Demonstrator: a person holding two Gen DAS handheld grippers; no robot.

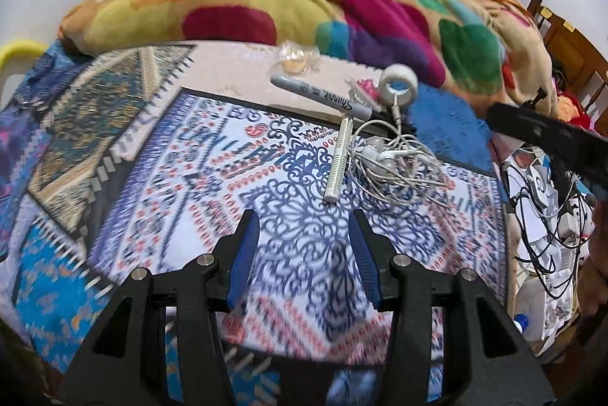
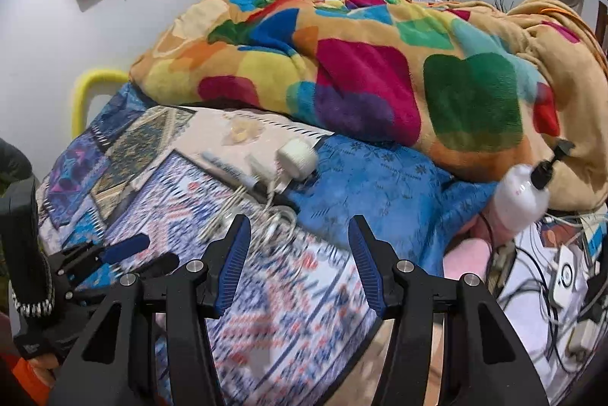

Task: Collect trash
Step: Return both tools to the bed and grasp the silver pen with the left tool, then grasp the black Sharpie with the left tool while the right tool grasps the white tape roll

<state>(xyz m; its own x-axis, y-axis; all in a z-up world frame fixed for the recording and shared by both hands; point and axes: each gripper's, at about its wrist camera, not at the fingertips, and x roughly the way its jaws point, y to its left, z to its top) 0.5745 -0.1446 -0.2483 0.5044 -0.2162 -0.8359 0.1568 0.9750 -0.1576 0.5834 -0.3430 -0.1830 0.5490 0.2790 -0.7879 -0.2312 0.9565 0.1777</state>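
Both claws hang released above the bed with nothing between their blue pads: my left claw (image 1: 300, 254) points down at the patterned sheet (image 1: 212, 155), and my right claw (image 2: 300, 254) hovers nearer the blue cloth (image 2: 380, 185).

Biggest thing here is the bright patchwork blanket (image 1: 266, 7), heaped along the far side of the bed. Below it the sheet lies mostly bare, with one small cluster of clutter ahead of my left claw and a little to its right. In that cluster is a tangle of white earphone cable (image 1: 391, 159), then a grey marker (image 1: 323, 96), a white ridged stick (image 1: 338, 159) touching the cable, and a roll of white tape (image 1: 399, 85) at the edge of the blue cloth. Farther back, near the blanket, sits a crumpled clear wrapper (image 1: 296, 60), which I judge the plainest piece of trash. A smaller pink-and-clear scrap (image 1: 361, 90) lies by the tape.

As I read it, collecting has hardly begun: nothing is gripped, no bin shows, and every piece is yet to be lifted.
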